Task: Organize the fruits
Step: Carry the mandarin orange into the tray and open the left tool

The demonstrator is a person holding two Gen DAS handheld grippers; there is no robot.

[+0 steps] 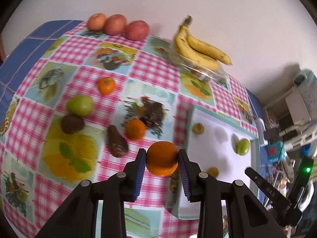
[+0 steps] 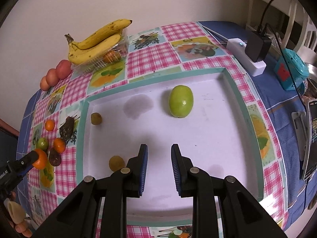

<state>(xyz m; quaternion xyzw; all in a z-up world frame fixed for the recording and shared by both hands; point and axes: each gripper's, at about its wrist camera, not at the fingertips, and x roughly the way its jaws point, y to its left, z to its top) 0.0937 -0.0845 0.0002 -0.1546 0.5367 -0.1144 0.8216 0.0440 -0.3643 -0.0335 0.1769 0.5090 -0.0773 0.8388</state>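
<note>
from the left wrist view, the left hand-held gripper (image 1: 162,158) has its two blue pads pressed on an orange (image 1: 162,158), one pad on each side. the orange is up off the bench (image 1: 154,67), which has a pink checked cloth with fruit pictures. just past the orange sits a smaller orange (image 1: 135,129), and next to that, to the left, a dark brown long fruit (image 1: 116,143). further left are a round brown fruit (image 1: 72,124) and a green fruit (image 1: 79,106), touching each other. past them is a little orange (image 1: 106,85). far off at the back edge three red apples (image 1: 118,26) sit in a row. to the right of them, bananas (image 1: 198,47) lie on top of a clear box (image 1: 198,70). right of the hand-held gripper is a white tray (image 1: 216,144) with a green rim. it holds a green lime (image 1: 243,146) and two small yellow-brown fruits (image 1: 198,128), well apart.

from the right wrist view, the right hand-held gripper (image 2: 159,158) hangs over the white tray (image 2: 198,158). its pads are apart with nothing between them. ahead of it lies the green lime (image 2: 180,101). one small yellow-brown fruit (image 2: 116,163) sits just left of the left pad, and another one (image 2: 96,118) is further ahead on the left. far left, the other hand-held gripper (image 2: 36,159) holds the orange (image 2: 40,159) above the cloth.
</note>
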